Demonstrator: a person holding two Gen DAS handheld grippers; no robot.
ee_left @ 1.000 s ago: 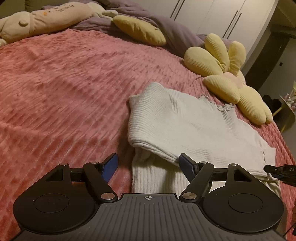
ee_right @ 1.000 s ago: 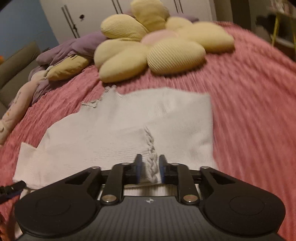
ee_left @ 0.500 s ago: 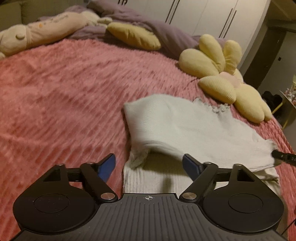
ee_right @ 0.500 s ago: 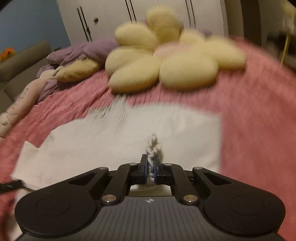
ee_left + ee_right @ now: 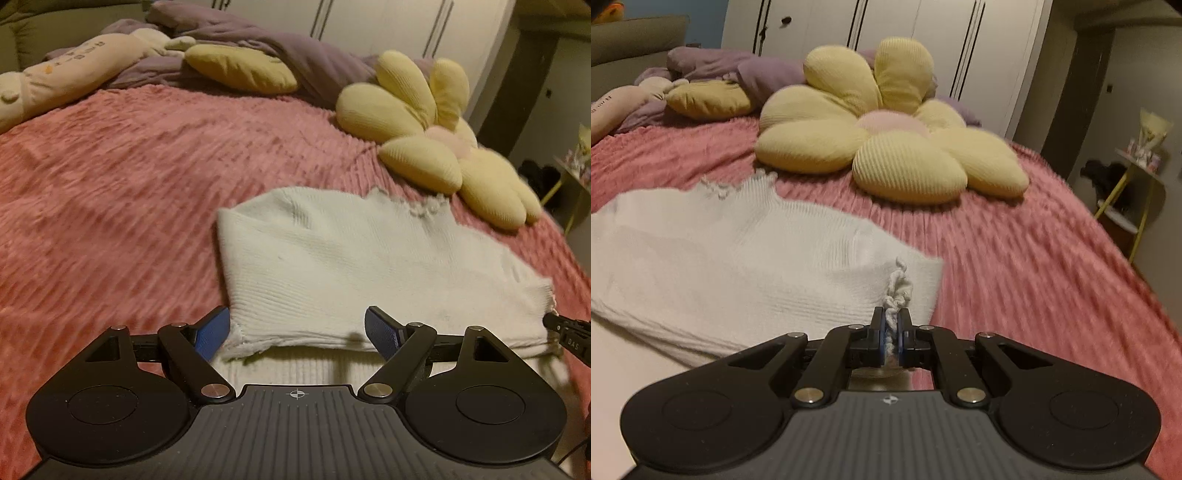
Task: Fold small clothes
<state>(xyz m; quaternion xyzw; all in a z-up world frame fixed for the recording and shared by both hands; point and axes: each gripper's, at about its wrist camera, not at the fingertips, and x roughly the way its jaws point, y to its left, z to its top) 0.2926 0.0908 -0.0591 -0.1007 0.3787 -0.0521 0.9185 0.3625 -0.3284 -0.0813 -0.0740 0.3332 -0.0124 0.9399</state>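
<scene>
A small white ribbed knit top lies partly folded on the pink bedspread. Its upper layer is folded over a lower layer near me. My left gripper is open and empty, its blue pads either side of the near folded edge. My right gripper is shut on the frilly corner edge of the top and holds that corner lifted a little. The right gripper's tip shows at the right edge of the left wrist view.
A yellow flower-shaped cushion lies beyond the top, also in the left wrist view. A purple blanket, a yellow pillow and a long plush toy lie at the far side. White wardrobe doors stand behind. A small side table is at right.
My right gripper shut on the top's frilly edge and lifted it, swinging right. The left gripper stayed open and drew back, so the folded edge now lies between its pads.
</scene>
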